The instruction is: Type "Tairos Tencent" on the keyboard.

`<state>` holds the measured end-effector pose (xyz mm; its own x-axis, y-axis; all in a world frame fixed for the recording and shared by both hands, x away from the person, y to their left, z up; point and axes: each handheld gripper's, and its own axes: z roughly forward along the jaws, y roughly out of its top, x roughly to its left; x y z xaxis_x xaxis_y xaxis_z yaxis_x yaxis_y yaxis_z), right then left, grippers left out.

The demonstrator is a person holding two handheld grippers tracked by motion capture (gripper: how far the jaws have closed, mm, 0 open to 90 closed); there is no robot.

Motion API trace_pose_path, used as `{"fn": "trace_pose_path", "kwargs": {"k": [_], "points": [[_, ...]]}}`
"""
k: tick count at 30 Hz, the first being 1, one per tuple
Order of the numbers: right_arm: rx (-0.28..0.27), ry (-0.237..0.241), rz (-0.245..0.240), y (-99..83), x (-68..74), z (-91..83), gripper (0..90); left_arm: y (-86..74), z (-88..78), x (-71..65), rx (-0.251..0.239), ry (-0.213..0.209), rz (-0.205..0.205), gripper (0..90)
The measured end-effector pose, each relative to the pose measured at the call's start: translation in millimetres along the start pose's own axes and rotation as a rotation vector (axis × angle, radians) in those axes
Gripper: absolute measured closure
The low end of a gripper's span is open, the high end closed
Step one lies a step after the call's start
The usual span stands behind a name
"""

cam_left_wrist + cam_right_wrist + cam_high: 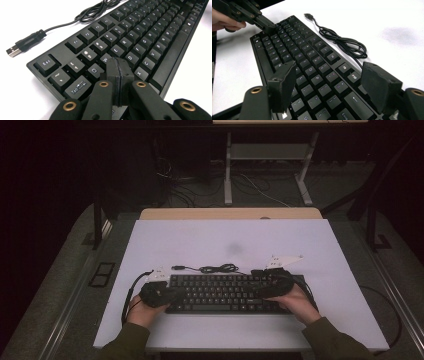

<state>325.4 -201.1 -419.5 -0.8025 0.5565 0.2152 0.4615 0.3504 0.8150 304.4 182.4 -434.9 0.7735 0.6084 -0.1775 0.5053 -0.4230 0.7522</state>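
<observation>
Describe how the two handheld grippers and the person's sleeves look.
Both grippers, left gripper and right gripper, are matte black with brass-coloured pivot rivets and thick, blocky dark pads. Each carries a pale grey three-cornered plate on top and trails a black cable. The sleeves are olive green.

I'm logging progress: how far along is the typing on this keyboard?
Done: keyboard laid flat, its cable unplugged. In hand: shut left gripper tips sit over the keys near W; open right gripper hangs over the Enter end. Left: which keys remain can't be told.
</observation>
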Motion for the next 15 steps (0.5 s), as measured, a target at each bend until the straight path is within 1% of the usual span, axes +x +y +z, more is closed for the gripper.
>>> {"fn": "trace_pose_path", "kwargs": {"k": [4,5,9,11,15], "points": [[0.001,0.002,0.001,0.3,0.4,0.2,28.2,0.7,-1.7,-0.5,-0.009,0.003,0.002,85.8],[0.001,0.003,0.003,0.4,0.5,0.4,28.2,0.8,-2.4,-0.5,-0.015,0.003,-0.006,84.5],[0.004,0.009,0.009,0.6,-0.9,1.5,28.2,2.0,-4.4,-1.4,-0.028,0.004,-0.007,78.6],[0.002,0.010,0.015,1.2,-1.5,1.9,28.1,2.3,-3.7,-2.4,-0.026,0.005,-0.006,74.6],[0.004,0.010,0.006,3.5,-1.9,3.0,28.1,3.6,-2.2,-4.8,-0.024,0.001,0.004,65.6]]}}
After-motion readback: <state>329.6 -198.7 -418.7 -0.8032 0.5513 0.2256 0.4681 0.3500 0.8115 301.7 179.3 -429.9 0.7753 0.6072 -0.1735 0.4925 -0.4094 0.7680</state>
